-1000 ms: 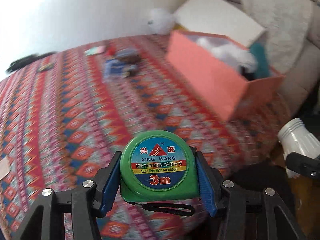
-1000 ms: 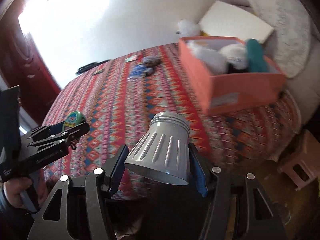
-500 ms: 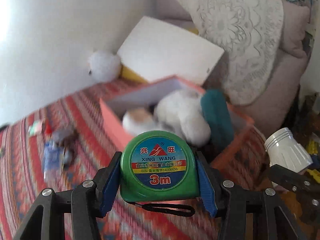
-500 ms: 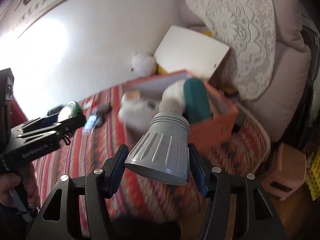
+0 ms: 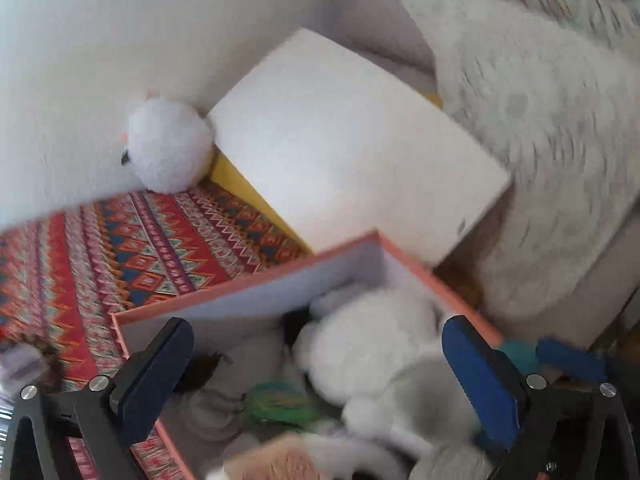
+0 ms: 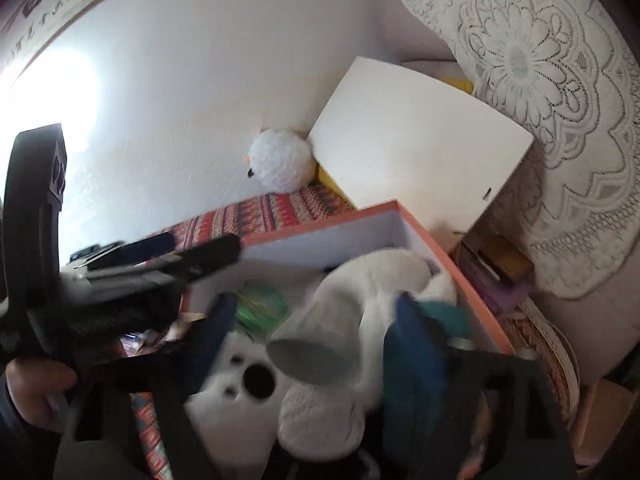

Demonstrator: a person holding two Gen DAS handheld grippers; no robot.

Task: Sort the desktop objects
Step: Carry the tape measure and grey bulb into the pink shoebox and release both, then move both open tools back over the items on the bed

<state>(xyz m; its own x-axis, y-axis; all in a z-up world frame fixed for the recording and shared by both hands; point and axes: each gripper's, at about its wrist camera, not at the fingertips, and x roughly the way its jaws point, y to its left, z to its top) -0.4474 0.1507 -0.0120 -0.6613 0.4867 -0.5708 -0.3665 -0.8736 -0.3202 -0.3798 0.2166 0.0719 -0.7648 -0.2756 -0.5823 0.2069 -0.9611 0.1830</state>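
Nearest in the left wrist view, the left gripper [image 5: 316,364] has its two blue-padded fingers [image 5: 480,376] spread wide with nothing between them. Just beyond, at six o'clock, one green tape measure [image 5: 280,402] lies blurred on the floor of the orange box [image 5: 248,292], free of the pads.

In the right wrist view the right gripper [image 6: 316,344] also stands with its jaws apart. One grey lamp cone [image 6: 316,360] sits between them, its wide mouth facing the camera; blur hides whether either pad touches it. The same tape measure [image 6: 262,306] shows at eleven o'clock from the cone, inside the box [image 6: 472,284]. One white plush toy [image 6: 376,280] fills the box's middle, with one teal item [image 6: 444,312] at its right. A hand [image 6: 36,388] at eight o'clock holds the left gripper's handle.

Beyond the box, one white lid [image 5: 352,152] leans at twelve o'clock over something yellow. One white fluffy ball [image 5: 168,146] rests at ten o'clock against the wall, on the patterned red tablecloth [image 5: 120,248]. One lace-covered cushion [image 6: 540,92] stands farthest, at two o'clock.
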